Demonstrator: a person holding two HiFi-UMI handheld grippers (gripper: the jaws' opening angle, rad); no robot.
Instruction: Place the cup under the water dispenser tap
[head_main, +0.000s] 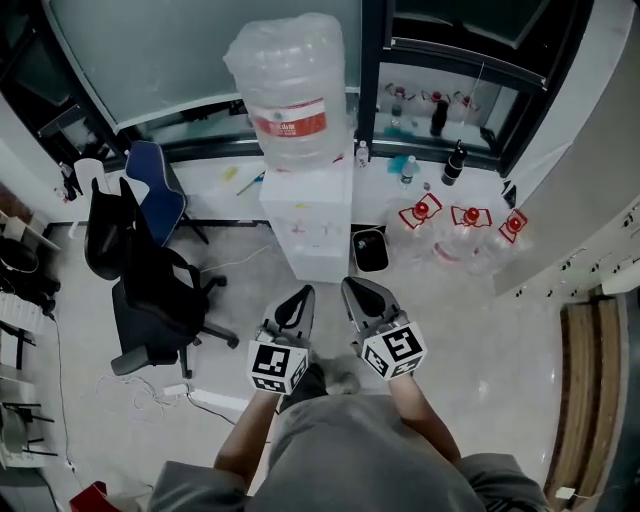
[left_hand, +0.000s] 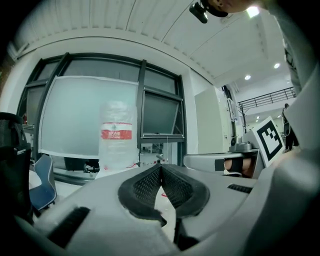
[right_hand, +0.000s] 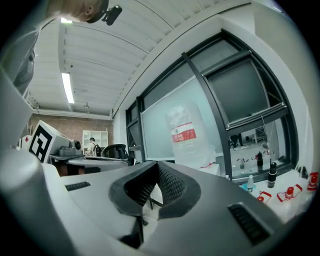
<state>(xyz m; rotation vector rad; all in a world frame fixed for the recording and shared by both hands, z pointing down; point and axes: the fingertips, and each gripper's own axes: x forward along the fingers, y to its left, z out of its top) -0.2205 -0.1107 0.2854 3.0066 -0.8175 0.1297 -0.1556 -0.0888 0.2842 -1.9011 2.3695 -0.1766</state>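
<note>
The water dispenser (head_main: 305, 215) stood on the floor by the big window (head_main: 200, 50). A large clear bottle (head_main: 288, 90) with a red label sat upside down on top of the water dispenser.

The left gripper (head_main: 306, 292) and the right gripper (head_main: 350, 285) were held side by side in front of the water dispenser, a little apart from it. Both pointed toward it. The left gripper was clenched, with its two black pads pressed together at the tips and nothing between them. The right gripper was clenched in the same way and it was empty too. Each gripper had a cube with black and white squares on the end far from the water dispenser.

No view showed where the cup was.

A small black bin (head_main: 370, 250) stood just to the right of the water dispenser. Farther right of the water dispenser, some clear bottles with red caps (head_main: 455, 235) lay on the floor. To the left of the water dispenser stood a black office chair (head_main: 150, 290) and, nearer the window, a blue chair (head_main: 155, 190).
</note>
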